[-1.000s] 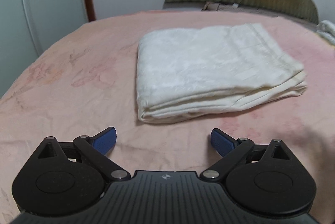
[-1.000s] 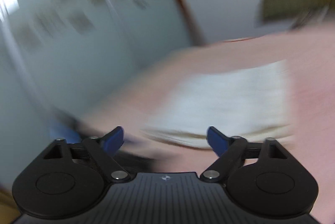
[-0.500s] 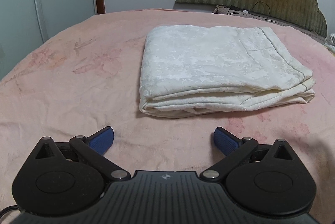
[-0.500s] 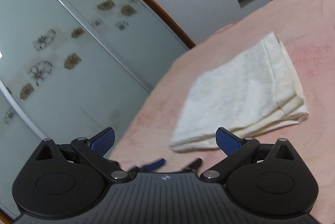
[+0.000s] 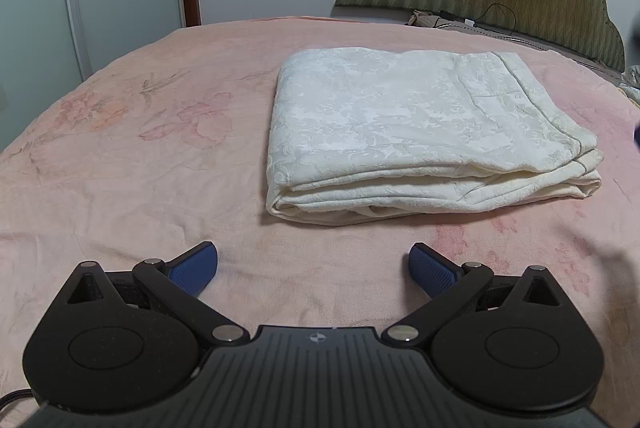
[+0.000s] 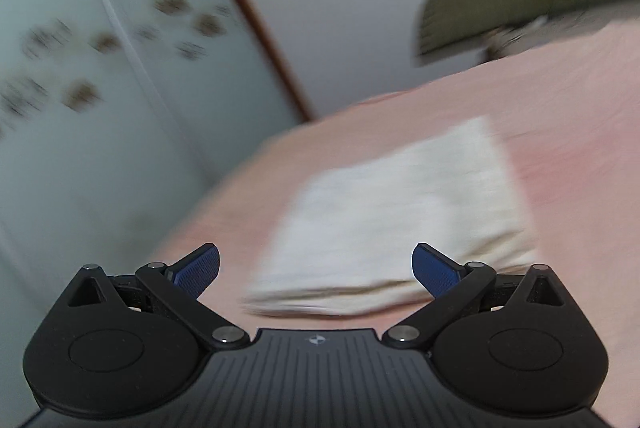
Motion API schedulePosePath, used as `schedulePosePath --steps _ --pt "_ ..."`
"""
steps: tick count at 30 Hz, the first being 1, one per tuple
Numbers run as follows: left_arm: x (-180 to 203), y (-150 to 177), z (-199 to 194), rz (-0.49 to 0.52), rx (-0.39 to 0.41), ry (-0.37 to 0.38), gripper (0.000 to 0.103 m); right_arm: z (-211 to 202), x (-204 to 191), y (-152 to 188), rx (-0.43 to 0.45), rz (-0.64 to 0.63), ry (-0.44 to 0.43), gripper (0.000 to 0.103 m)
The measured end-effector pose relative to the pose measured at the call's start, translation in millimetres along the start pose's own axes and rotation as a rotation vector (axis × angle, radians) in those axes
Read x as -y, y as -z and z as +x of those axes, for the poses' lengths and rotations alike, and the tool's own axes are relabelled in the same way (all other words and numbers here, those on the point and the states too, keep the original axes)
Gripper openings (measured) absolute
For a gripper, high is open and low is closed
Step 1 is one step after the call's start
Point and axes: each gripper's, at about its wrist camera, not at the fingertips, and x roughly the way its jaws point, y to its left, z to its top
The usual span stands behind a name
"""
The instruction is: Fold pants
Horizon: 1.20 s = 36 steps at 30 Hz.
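We saw the folded pants (image 5: 424,132) lying sideways on the pink bed (image 5: 132,164), just ahead of our left gripper (image 5: 313,264), with both it and the right gripper (image 6: 316,266) spread wide and empty.

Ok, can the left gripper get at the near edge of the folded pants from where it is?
Probably yes: the left gripper is open, and only bare pink bedspread lies between it and the folded pants.
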Motion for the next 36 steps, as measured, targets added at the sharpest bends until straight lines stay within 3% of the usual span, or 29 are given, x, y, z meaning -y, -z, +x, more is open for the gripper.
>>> schedulePosePath --steps 2,9,16,22,36 --pt "-0.1 0.0 0.0 0.000 0.000 0.000 0.103 6.5 5.3 8.7 -0.024 -0.054 0.084 0.103" --pt "-0.1 0.0 0.2 0.000 0.000 0.000 0.103 25.3 29.3 40.1 -0.145 -0.131 0.178 0.103" --pt "0.1 -0.3 1.3 -0.001 -0.003 -0.001 0.103 40.9 37.8 50.2 -0.145 -0.128 0.242 0.103" --pt "2.5 -3.1 5.8 -0.006 -0.005 -0.020 0.103 54.0 22.8 55.0 -0.185 -0.231 0.320 0.103" --pt "5.6 1.0 -3.0 -0.041 -0.010 -0.032 0.102 70.1 20.1 50.0 -0.197 -0.263 0.310 0.103"
